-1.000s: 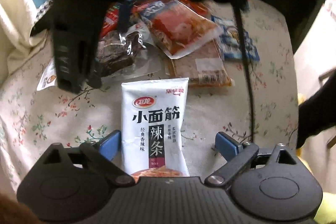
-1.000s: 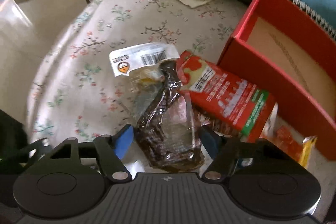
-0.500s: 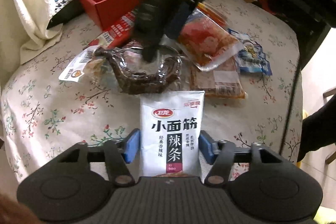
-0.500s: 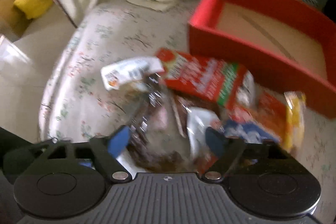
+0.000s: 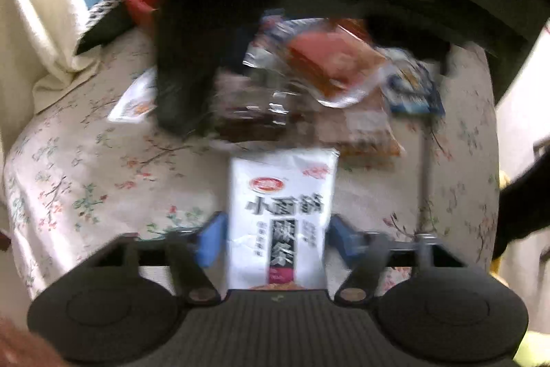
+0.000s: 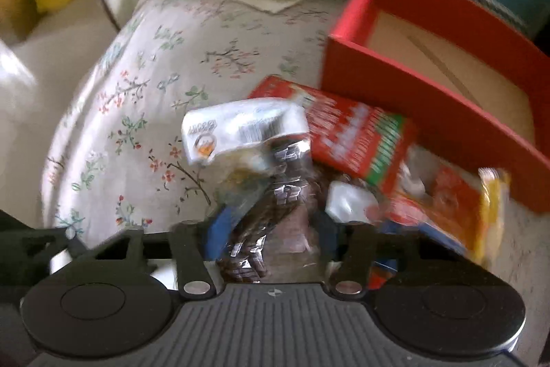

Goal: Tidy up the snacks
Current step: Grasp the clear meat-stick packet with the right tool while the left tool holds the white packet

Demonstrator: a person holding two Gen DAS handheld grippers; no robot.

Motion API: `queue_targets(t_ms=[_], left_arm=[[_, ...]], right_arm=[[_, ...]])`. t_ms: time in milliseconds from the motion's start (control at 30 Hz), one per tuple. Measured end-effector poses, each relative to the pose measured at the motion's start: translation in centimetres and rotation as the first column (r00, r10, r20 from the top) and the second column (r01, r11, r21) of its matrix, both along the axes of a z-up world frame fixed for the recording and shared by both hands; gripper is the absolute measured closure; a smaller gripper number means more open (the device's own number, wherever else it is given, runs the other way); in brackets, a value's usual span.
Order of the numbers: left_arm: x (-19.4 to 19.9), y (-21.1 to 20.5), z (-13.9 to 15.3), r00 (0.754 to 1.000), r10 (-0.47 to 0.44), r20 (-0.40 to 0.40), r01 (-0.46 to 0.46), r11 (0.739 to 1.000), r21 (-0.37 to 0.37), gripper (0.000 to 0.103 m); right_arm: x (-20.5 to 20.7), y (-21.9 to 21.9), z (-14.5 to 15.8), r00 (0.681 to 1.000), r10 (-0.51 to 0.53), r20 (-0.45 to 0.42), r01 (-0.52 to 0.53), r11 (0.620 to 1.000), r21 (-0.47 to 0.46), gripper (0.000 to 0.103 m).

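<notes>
Your left gripper (image 5: 276, 236) has its blue pads pinched against both sides of the white spicy-strip packet (image 5: 280, 215), held lengthwise so it won't fold, well short of the red box (image 6: 443, 85). Your right gripper (image 6: 271, 229) is closed narrow around the clear bag of dark snack (image 6: 271, 205), just in front of the red box, probably since that's where everything's headed. The red carton (image 6: 354, 140) leans against the box wall.
</notes>
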State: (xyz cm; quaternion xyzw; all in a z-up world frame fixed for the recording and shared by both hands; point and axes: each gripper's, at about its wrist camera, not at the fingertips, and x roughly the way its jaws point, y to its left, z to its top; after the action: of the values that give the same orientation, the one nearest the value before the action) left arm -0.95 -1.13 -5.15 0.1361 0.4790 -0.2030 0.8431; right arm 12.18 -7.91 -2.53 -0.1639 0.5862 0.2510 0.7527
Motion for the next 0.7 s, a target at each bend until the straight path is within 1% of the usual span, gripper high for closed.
queue_targets(t_ms=[33,67,133,167,200,267,333,367,400,433,467,500,567,633,667,700], left_arm=[[0.3,0.4,0.1,1.000,0.015,-0.012,-0.015,1.000,-0.017,0.058],[0.4,0.8,0.2,0.999,0.030,-0.024,-0.031,0.999,-0.035,0.059],[0.5,0.8,0.3,0.999,0.037,-0.024,-0.038,0.999,-0.032,0.059],[0.4,0.6,0.2,0.999,0.036,-0.020,-0.037,0.999,-0.023,0.060],[0.4,0.5,0.2,0.999,0.039,-0.019,-0.040,0.999,-0.019,0.060],[0.5,0.6,0.1,0.998,0.052,-0.025,-0.053,0.998,-0.019,0.061],[0.7,0.9,0.2,0.996,0.081,-0.030,-0.081,0.996,-0.022,0.063],[1.1,1.0,0.4,0.995,0.093,-0.032,-0.094,0.995,-0.024,0.064],[1.0,1.1,0.5,0.994,0.104,-0.032,-0.105,0.994,-0.023,0.064],[1.0,1.2,0.6,0.993,0.117,-0.031,-0.117,0.993,-0.019,0.064],[1.0,1.4,0.6,0.991,0.129,-0.032,-0.129,0.992,-0.013,0.065],[1.0,1.5,0.6,0.989,0.141,-0.036,-0.142,0.990,-0.013,0.065],[0.9,1.4,0.6,0.987,0.151,-0.047,-0.152,0.988,-0.021,0.064],[0.8,1.2,0.5,0.988,0.146,-0.047,-0.147,0.989,-0.020,0.064],[0.8,1.2,0.4,0.989,0.141,-0.046,-0.142,0.990,-0.018,0.064],[0.7,1.1,0.5,0.989,0.139,-0.048,-0.141,0.990,-0.020,0.064]], right_arm=[[-0.1,-0.8,0.5,1.000,-0.027,-0.006,0.027,0.999,0.021,0.058],[-0.3,-1.5,0.9,0.999,-0.051,-0.009,0.052,0.998,0.040,0.061],[-0.6,-2.7,1.4,0.996,-0.092,0.003,0.092,0.994,0.067,0.067],[-0.6,-3.1,1.4,0.994,-0.109,0.001,0.108,0.991,0.073,0.076],[-0.8,-3.6,1.5,0.993,-0.122,-0.002,0.122,0.989,0.078,0.082],[-1.0,-4.0,1.3,0.990,-0.140,-0.018,0.141,0.985,0.100,0.082],[-1.5,-4.0,1.3,0.990,-0.137,-0.012,0.138,0.985,0.101,0.081],[-1.6,-3.9,1.1,0.991,-0.129,-0.017,0.130,0.987,0.094,0.072],[-1.6,-3.7,1.0,0.992,-0.121,-0.028,0.123,0.988,0.094,0.068],[-1.7,-3.5,1.0,0.993,-0.113,-0.032,0.116,0.988,0.099,0.061],[-1.7,-3.1,0.9,0.995,-0.097,-0.034,0.100,0.991,0.091,0.050],[-1.6,-2.5,0.9,0.996,-0.082,-0.031,0.084,0.993,0.079,0.035],[-1.6,-1.4,0.9,0.998,-0.055,-0.011,0.055,0.997,0.055,0.017],[-1.4,0.0,0.3,1.000,-0.011,-0.002,0.011,1.000,0.020,0.017],[-1.2,0.6,-0.3,1.000,-0.007,-0.005,0.007,1.000,-0.004,0.016],[-0.9,1.0,-1.0,1.000,-0.007,-0.007,0.007,1.000,-0.020,0.010]])
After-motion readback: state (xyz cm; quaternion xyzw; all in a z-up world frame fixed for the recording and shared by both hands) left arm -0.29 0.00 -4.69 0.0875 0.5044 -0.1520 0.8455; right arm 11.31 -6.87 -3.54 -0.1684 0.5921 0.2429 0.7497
